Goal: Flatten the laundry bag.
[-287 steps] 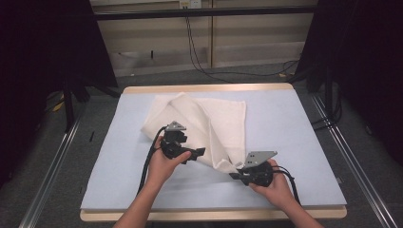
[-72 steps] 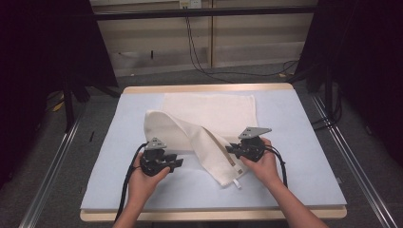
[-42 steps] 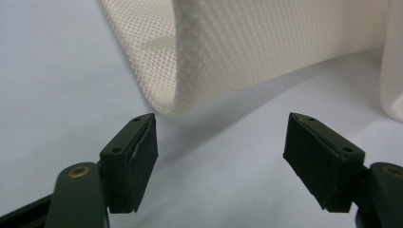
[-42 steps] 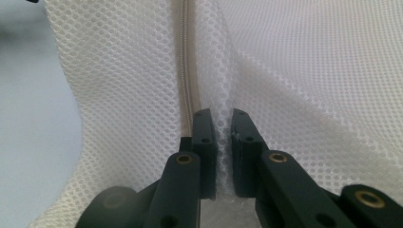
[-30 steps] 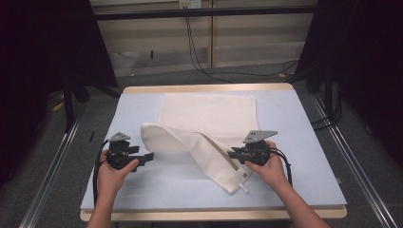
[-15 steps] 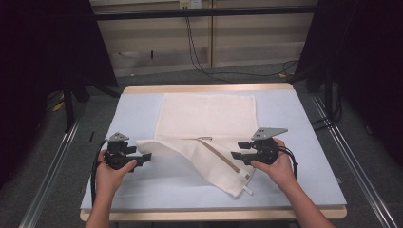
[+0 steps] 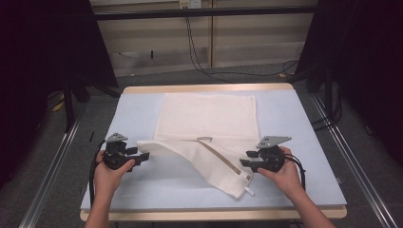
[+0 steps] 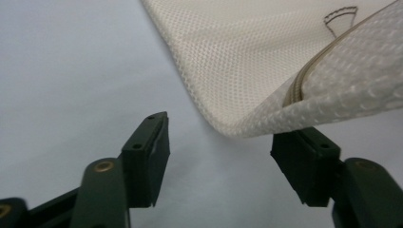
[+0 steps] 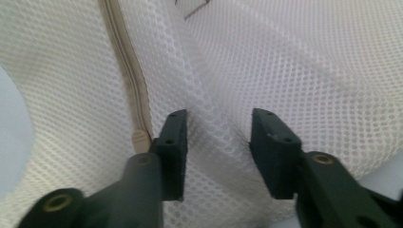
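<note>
White mesh — a zippered laundry bag (image 7: 205, 124) — lies spread over the pale blue worktop (image 7: 138, 109), its near edge folded back in a diagonal band running toward my right. A second ago that band was bunched into a thick roll between my hands; now it lies flatter and longer, so the bag looks close to being laid out, with only this fold left to deal with.

My left tool (image 7: 138, 156) sits at the fold's left tip. Its jaws have just been closing, yet in the left gripper view (image 8: 228, 161) they stand apart, the mesh corner draped over one pad and not pinched. My right tool (image 7: 246, 164) has slid rightward along the bag's edge; its jaws have just been closing too, and in the right gripper view (image 9: 216, 152) they straddle a ridge of mesh without visibly squeezing it.

The high view gives me the whole layout, while the gripper views alone show the zipper (image 9: 128, 90) and the gaps at the pads — neither grip is made, I judge.
</note>
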{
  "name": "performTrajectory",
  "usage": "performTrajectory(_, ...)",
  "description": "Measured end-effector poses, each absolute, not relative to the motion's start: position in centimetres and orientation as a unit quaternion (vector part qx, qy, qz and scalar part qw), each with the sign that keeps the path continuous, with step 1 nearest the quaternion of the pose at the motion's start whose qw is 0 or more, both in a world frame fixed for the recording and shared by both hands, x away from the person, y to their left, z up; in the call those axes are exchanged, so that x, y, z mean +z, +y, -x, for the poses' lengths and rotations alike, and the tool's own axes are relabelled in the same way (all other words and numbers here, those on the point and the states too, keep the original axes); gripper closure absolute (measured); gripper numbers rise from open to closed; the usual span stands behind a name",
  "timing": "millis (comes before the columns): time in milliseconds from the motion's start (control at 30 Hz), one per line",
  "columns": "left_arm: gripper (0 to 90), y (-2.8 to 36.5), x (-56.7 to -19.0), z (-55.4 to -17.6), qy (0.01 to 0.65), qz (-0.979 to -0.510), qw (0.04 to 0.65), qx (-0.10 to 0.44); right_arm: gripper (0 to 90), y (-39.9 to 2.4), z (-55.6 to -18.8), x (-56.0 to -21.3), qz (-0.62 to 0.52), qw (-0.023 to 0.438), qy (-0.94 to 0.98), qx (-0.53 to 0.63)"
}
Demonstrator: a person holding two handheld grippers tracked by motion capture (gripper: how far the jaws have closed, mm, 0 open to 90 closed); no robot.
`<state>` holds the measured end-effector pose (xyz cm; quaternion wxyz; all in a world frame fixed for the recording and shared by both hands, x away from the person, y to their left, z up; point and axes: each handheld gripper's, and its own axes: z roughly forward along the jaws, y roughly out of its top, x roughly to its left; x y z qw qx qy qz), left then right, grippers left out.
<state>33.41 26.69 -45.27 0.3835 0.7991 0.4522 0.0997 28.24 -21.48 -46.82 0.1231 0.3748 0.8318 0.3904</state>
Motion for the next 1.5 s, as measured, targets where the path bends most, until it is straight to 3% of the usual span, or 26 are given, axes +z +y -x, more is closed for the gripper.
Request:
performTrajectory(167, 48.2, 26.6, -45.2, -33.5, 0.450, -0.798, 0.390, 0.092, 82.9, -21.0, -28.4, -47.5, -0.347, 0.120, 0.859, 0.355)
performTrajectory(433, 54.0, 27.1, -45.2, -33.5, 0.454, -0.799, 0.383, 0.091, 84.9, -22.7, -28.9, -46.1, -0.340, 0.151, 0.863, 0.342)
performTrajectory(600, 54.4, 27.4, -45.1, -33.6, 0.463, -0.791, 0.387, 0.098, 79.8, -23.8, -29.3, -46.4, -0.343, 0.134, 0.854, 0.368)
performTrajectory(1167, 47.0, 26.9, -45.1, -35.2, 0.469, -0.774, 0.414, 0.099, 78.2, -24.0, -29.0, -46.6, -0.332, 0.118, 0.858, 0.373)
performTrajectory(1500, 36.3, 24.1, -46.6, -35.3, 0.432, -0.826, 0.352, 0.078, 57.2, -24.9, -28.4, -46.4, -0.391, 0.106, 0.827, 0.391)
